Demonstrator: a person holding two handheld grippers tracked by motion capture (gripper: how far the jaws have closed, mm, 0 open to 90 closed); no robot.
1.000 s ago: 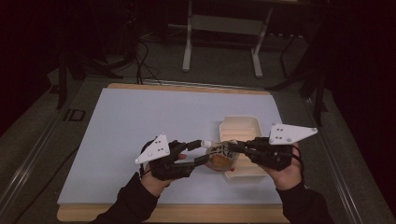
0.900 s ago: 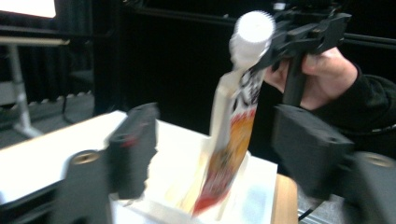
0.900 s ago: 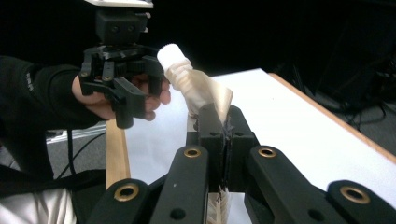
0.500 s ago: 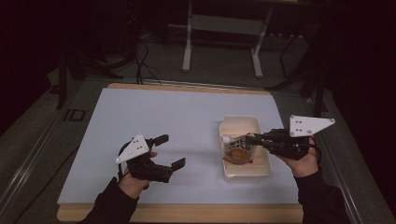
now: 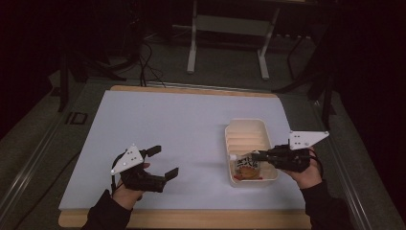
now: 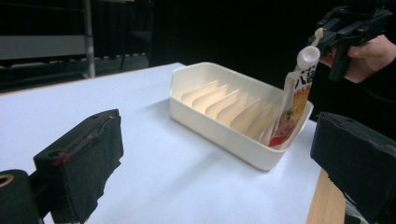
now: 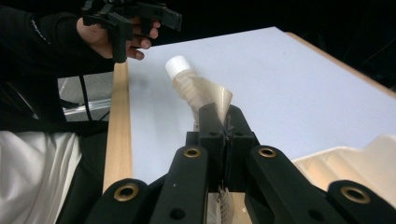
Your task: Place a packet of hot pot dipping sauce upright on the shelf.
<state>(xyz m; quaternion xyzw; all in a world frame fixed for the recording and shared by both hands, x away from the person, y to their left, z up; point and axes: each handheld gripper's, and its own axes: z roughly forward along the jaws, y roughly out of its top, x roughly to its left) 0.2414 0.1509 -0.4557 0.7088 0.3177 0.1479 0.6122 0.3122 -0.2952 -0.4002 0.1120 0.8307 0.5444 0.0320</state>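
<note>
Withdrawn from the pouch it was helping with a second ago, the left gripper (image 5: 162,162) now hangs near the front left of the surface (image 5: 158,124), its fingers (image 6: 79,161) spread wide and empty, well apart from the tray (image 5: 245,132). Between the right gripper's (image 5: 255,155) closed fingers (image 7: 212,128) the top edge of the spouted pouch (image 6: 293,105) is pinched just below its white cap (image 7: 177,64), and the pouch stands upright in the tray's nearest slot. Judging by this, the hand-over is finished and slotting the pouch falls to the right gripper alone.
</note>
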